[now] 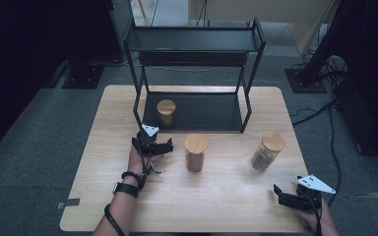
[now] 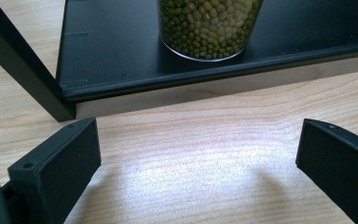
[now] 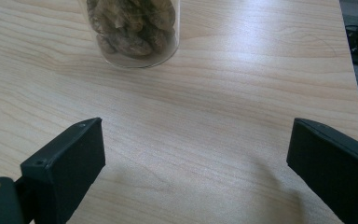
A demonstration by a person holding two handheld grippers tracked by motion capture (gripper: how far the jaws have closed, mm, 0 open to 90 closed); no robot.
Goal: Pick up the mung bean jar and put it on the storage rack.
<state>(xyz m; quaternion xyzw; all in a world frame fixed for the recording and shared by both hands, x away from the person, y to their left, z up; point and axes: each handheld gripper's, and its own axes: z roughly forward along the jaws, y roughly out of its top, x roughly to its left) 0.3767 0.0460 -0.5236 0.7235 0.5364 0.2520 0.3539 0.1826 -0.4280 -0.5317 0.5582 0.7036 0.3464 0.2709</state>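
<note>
Both grippers, left gripper (image 1: 153, 144) and right gripper (image 1: 295, 195), hover empty, jaws wide apart. At the left one's twelve o'clock a mung-bean jar (image 2: 209, 28) sits shelved on the black rack (image 2: 121, 56), likely just released.

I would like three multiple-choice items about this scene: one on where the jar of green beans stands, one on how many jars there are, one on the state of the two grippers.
1. Where does the jar of green beans stand?
A. on the rack's bottom shelf
B. on the rack's top shelf
C. on the floor

2. How many jars with wooden lids are in the high view?
A. two
B. three
C. five

3. How are the left gripper and right gripper?
A. both shut on jars
B. one open, one shut
C. both open, holding nothing

Answers: 1 A, it rests on the black lower shelf. 2 B, this one, the middle jar and the right jar. 3 C, bare table shows between each pair of jaws.
</note>
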